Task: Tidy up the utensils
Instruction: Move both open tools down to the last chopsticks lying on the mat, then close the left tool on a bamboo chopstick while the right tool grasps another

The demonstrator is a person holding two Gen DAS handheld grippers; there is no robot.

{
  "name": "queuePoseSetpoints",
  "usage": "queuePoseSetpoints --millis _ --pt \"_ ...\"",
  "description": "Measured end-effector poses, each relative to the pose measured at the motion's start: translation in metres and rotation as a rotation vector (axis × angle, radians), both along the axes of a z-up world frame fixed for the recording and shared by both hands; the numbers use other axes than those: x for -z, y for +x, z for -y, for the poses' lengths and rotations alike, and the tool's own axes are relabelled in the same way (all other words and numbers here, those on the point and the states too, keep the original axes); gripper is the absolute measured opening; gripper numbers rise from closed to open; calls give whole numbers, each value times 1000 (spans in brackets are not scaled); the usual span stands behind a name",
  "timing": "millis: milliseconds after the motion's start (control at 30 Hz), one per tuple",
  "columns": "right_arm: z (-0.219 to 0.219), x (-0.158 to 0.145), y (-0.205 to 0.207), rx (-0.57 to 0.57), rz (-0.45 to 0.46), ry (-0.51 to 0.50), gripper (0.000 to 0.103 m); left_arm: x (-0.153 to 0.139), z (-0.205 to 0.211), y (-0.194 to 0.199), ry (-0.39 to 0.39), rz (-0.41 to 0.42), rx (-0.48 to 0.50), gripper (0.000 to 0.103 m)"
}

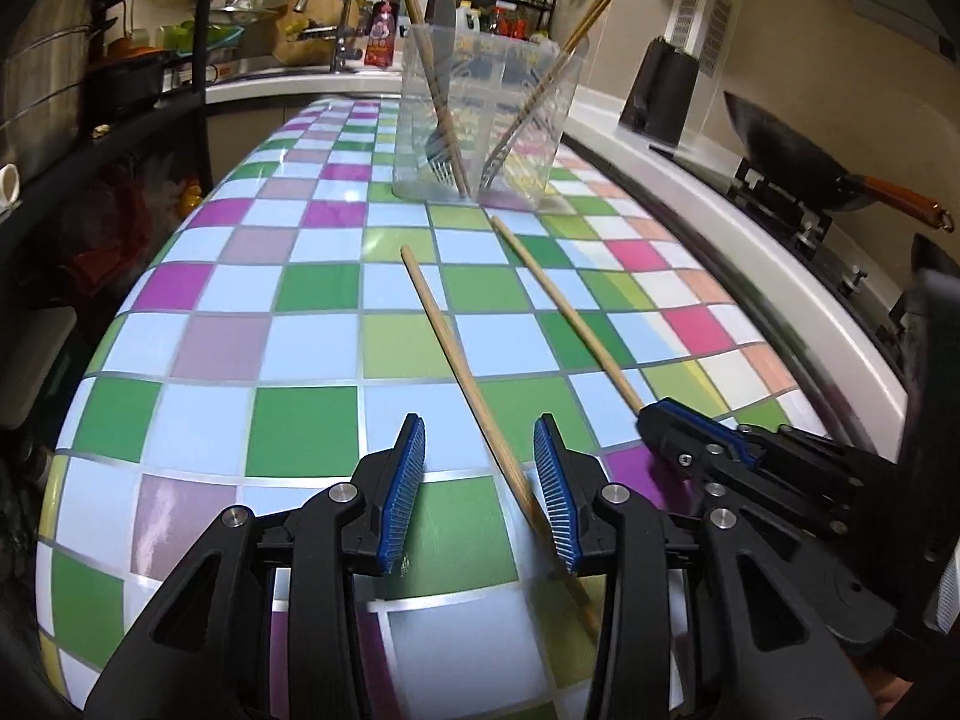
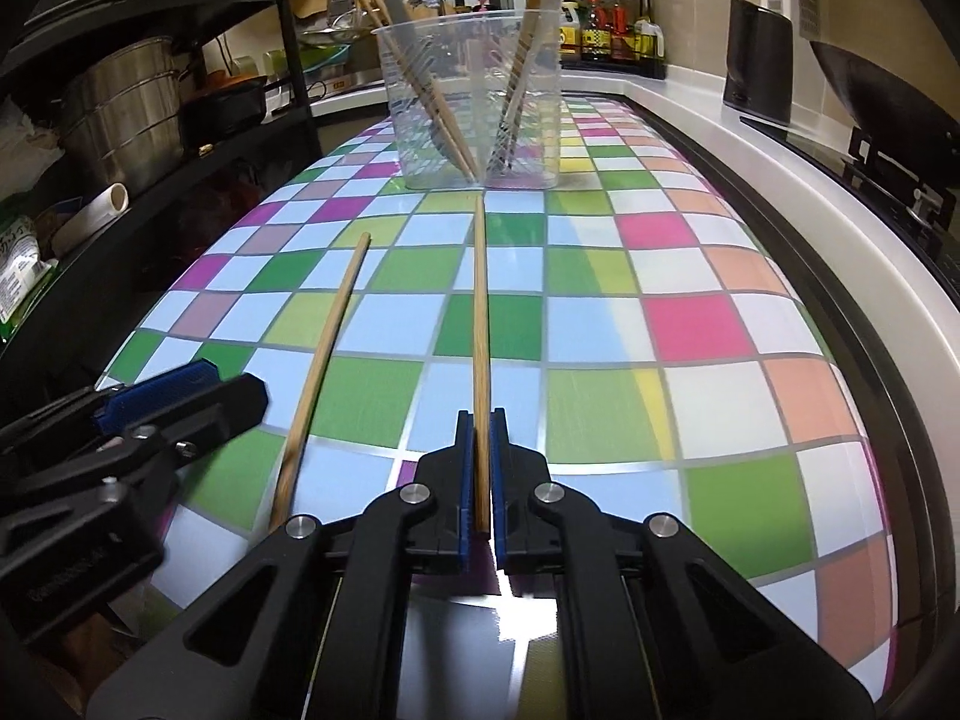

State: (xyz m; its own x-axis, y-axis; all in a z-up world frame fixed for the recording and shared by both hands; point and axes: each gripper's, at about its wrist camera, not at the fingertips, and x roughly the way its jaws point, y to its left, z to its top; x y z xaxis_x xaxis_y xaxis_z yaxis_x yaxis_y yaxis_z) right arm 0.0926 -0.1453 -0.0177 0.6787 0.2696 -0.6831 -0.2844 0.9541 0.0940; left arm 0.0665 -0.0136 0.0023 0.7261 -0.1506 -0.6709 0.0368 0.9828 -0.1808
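Two wooden chopsticks lie on the chequered table. In the left wrist view the left chopstick runs between the blue pads of my left gripper, close to the right-hand pad; the jaws stand apart and do not clamp it. My right gripper is shut on the near end of the right chopstick, which points at the clear plastic holder. The holder contains more chopsticks and forks. Each gripper shows in the other's view: the right gripper and the left gripper.
A black shelf rack with steel pots stands along the table's left side. On the right, a white counter edge borders a stove with a dark wok. A black appliance stands behind it.
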Motion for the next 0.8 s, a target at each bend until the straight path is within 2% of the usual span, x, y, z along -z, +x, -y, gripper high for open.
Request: queuePoseSetpoints --millis 133,300,367,633,800 --pt "4 0 1 3 -10 5 5 7 9 7 73 -39 8 37" --pt "3 1 0 -2 -14 10 5 10 6 7 121 -43 -8 13" --pt "2 1 0 -2 -15 13 5 9 2 7 121 -46 -16 7" --pt "-6 2 -8 12 -13 32 5 10 -20 7 142 -33 -67 7" --pt "-15 3 -17 34 13 13 5 10 -39 6 120 -29 -113 7"
